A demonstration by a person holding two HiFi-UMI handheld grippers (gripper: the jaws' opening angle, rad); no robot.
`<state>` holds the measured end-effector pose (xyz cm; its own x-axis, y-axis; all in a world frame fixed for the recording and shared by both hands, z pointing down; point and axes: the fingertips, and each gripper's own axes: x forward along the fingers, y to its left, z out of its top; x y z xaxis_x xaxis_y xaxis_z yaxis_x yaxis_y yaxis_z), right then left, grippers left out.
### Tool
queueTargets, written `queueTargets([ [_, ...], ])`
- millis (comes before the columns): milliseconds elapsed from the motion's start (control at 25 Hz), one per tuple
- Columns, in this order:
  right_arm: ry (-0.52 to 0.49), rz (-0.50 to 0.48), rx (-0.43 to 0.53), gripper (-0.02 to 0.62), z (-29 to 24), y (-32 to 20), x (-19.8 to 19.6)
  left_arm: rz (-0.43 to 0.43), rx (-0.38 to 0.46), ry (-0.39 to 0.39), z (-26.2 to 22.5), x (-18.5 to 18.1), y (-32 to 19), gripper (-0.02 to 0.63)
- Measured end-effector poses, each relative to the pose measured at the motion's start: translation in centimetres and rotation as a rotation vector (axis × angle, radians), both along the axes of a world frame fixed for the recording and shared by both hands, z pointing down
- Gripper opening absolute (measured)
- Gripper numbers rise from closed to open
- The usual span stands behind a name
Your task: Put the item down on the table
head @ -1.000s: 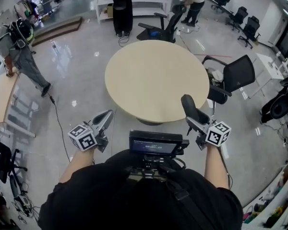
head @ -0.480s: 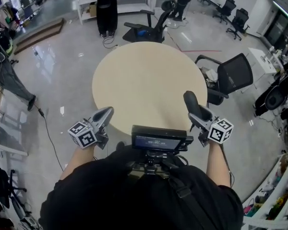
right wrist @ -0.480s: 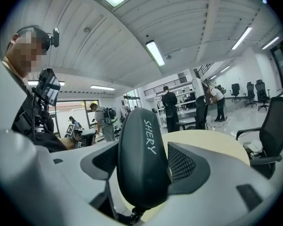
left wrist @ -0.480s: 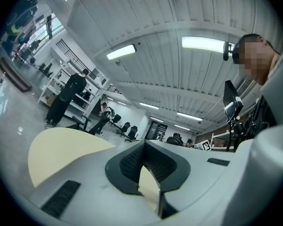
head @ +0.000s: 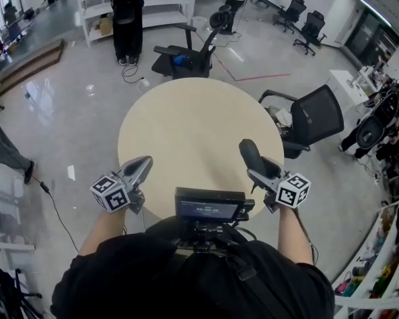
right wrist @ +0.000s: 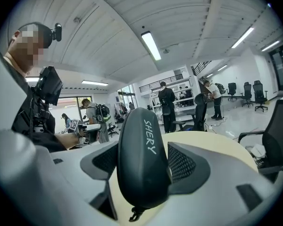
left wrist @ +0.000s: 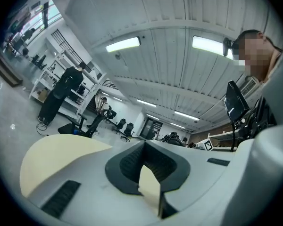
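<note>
Since the earlier frame, both grippers have been brought closer to the round beige table [head: 193, 118], and its near edge is now overlapped by their tips. A dark oval hard-shell case [right wrist: 142, 159] printed SHERY is clamped between the ribbed fingers [right wrist: 185, 166] of the right gripper [head: 255, 167]. It is pressed on both flanks, its rounded end stands out past the fingertips, and it is held over the table's near rim. The left gripper [head: 141, 167] is held over the table's near-left edge, its jaws closed together on nothing.

2 forearms forward — left tongs [head: 143, 164] closed, empty; right tongs [head: 258, 169], tilted slightly down, clamped on dark case [head: 247, 153].
</note>
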<state>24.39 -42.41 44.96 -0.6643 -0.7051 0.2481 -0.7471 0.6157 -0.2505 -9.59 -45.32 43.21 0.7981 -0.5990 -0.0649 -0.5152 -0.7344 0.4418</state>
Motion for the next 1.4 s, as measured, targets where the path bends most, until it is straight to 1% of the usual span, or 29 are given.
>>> queueTargets([
  [120, -0.003, -0.012, -0.003, 0.327, -0.1, -2.6, 1.6, -0.03, 0.001, -0.01, -0.2, 1.0, -2.2, 0.0],
  [240, -0.003, -0.044, 0.009, 0.327, -0.4, -4.9, 3.7, -0.098, 0.021, -0.02, -1.7, 1.7, -3.3, 0.0],
  [360, 0.0, -0.088, 0.04, 0.327, -1.1, -6.9, 6.4, -0.167, 0.044, -0.036, -2.8, 3.3, -3.6, 0.0],
  [480, 0.012, -0.108, 0.071, 0.327, -2.3, -9.0, 9.2, -0.217, 0.061, -0.052, -4.1, 4.4, -3.7, 0.0],
  [640, 0.035, -0.129, 0.137, 0.327, -5.6, -12.8, 10.4, -0.258, 0.107, -0.105, -6.9, 3.9, -5.1, 0.0],
  [800, 0.086, -0.129, 0.209, 0.327, -9.0, -17.2, 10.6, -0.272, 0.158, -0.158, -9.2, 2.7, -8.0, 0.0],
  [1000, 0.154, -0.11, 0.263, 0.327, -11.1, -22.3, 9.8, -0.265, 0.206, -0.182, -10.7, 1.0, -12.3, 0.0],
  [1200, 0.226, -0.085, 0.276, 0.327, -11.5, -28.9, 9.4, -0.246, 0.229, -0.196, -10.7, 1.0, -18.6, 0.0],
  [1400, 0.304, -0.086, 0.261, 0.327, -9.6, -36.8, 8.3, -0.224, 0.222, -0.186, -8.8, 1.6, -26.6, 0.0],
])
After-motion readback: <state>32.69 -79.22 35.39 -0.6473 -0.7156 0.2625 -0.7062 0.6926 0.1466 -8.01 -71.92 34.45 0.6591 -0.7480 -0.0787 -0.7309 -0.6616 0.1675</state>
